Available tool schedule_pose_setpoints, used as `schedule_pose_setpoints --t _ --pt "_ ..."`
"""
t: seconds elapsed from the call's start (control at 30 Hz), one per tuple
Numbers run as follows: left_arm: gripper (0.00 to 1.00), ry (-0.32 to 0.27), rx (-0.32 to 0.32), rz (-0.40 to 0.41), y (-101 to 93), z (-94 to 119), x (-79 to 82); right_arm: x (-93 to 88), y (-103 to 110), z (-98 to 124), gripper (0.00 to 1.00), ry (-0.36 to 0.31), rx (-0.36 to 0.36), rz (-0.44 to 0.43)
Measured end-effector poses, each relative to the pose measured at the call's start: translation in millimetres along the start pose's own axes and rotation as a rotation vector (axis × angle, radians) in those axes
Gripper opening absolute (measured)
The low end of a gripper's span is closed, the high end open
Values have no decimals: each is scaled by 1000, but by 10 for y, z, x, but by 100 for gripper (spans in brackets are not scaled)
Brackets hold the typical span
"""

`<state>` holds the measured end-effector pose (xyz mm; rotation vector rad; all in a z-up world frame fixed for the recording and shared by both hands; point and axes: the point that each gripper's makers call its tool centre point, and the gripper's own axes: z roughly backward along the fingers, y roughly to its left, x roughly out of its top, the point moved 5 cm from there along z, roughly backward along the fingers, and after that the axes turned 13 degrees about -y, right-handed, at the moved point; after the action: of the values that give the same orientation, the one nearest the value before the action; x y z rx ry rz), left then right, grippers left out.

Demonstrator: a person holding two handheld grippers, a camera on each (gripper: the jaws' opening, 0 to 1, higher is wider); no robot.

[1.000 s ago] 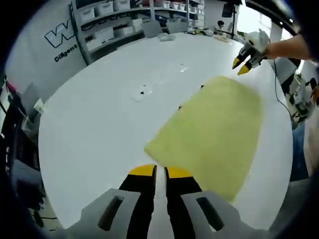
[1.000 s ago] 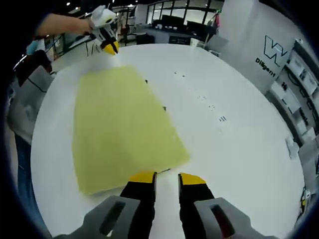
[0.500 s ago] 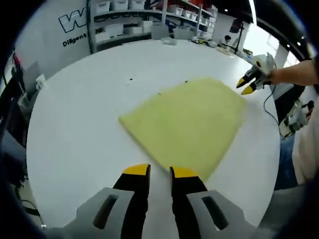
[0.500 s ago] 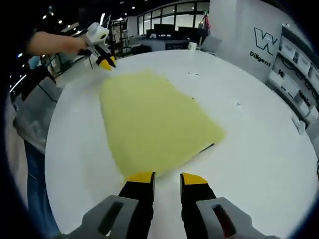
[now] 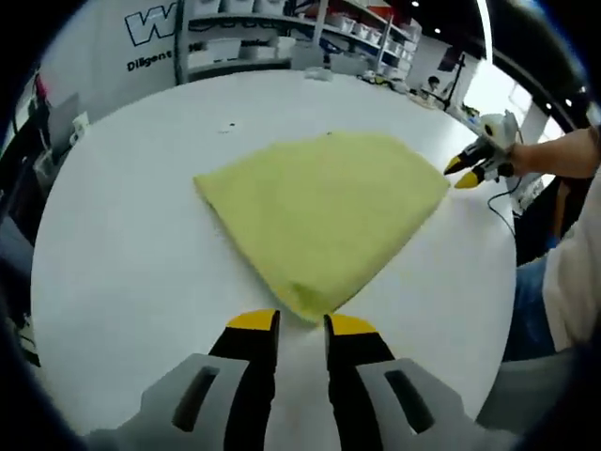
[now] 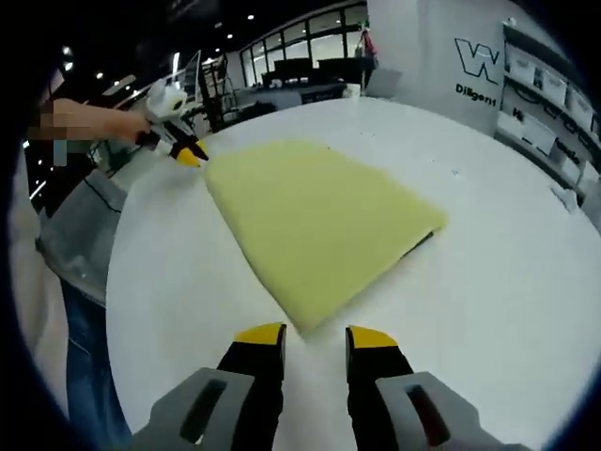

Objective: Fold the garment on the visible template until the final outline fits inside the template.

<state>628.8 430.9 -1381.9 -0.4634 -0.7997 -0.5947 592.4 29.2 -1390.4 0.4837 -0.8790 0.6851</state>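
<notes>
— What's around the edges of the left gripper view?
— A white round table (image 5: 122, 244) spreads below. At eleven o'clock a wall (image 5: 103, 42) carries a blue logo (image 5: 150, 21), and at twelve o'clock stand shelves (image 5: 254, 38) with bins.
— And the right gripper view?
— The same table (image 6: 507, 244), the logo (image 6: 474, 58) at two o'clock, dark windows (image 6: 300, 56) at twelve, and a person's jeans (image 6: 89, 366) at eight o'clock.

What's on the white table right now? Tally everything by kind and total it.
Yellow folded garment: 1
Tongs with yellow tips: 2, left tongs and right tongs
White table: 1
Total: 4
</notes>
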Motion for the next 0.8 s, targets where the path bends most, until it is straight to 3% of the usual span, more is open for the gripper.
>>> schedule_pose_setpoints --t 0.37,0.63,0.8 --pt "16 17 15 24 -74 -113 -146 -70 40 -97 14 -2 2 -32" --pt "13 10 22 53 -85 -129 -155 -84 45 -113 9 0 4 -30" --pt "17 -1 13 78 -121 -119 -133 -98 38 -122 8 4 3 -33"
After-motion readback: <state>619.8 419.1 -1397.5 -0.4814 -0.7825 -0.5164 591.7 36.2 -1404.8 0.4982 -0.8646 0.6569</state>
